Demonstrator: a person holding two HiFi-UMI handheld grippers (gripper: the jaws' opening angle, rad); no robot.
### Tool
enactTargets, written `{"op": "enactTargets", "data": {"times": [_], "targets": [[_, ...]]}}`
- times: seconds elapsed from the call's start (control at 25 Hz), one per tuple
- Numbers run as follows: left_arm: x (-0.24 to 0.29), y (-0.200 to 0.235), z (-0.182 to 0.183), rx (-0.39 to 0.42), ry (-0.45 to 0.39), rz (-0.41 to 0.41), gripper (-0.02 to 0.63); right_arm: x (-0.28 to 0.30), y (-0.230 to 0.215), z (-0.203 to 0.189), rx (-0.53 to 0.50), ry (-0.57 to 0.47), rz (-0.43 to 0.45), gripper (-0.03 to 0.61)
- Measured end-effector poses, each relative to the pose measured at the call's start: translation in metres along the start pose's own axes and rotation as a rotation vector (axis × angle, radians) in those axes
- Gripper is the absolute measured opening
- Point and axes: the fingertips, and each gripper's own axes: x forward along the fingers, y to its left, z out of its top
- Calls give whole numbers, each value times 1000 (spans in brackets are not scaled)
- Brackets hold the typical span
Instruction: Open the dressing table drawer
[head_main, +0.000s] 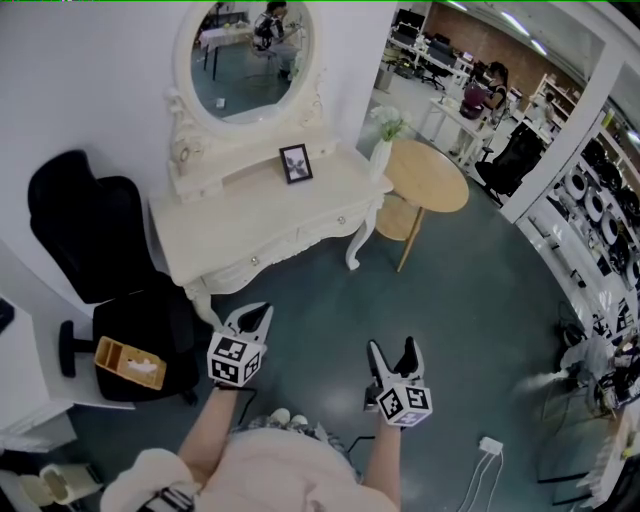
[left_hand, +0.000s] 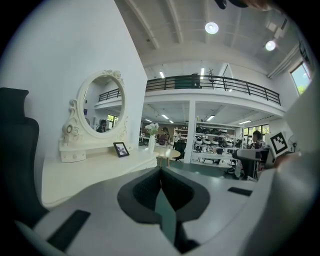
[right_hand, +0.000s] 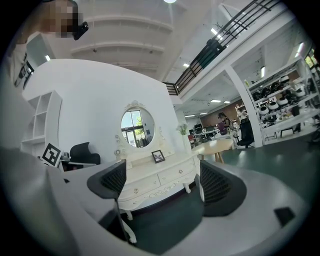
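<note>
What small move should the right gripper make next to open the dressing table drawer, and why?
Probably move the right gripper forward toward the right-hand drawer knob of the dressing table. Its jaws stand wide apart and empty, both drawers look shut, and open floor lies between gripper and table, so an approach seems needed before any grip.
</note>
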Motion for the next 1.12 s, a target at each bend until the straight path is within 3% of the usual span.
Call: {"op": "enactTargets", "data": {"times": [0.68, 1.12], "targets": [[37, 20, -4, 13, 17, -48, 28, 32, 0, -6, -6, -4, -21, 454], [100, 65, 4, -14, 26, 12, 28, 120, -31, 0, 12, 5, 17, 453]]}}
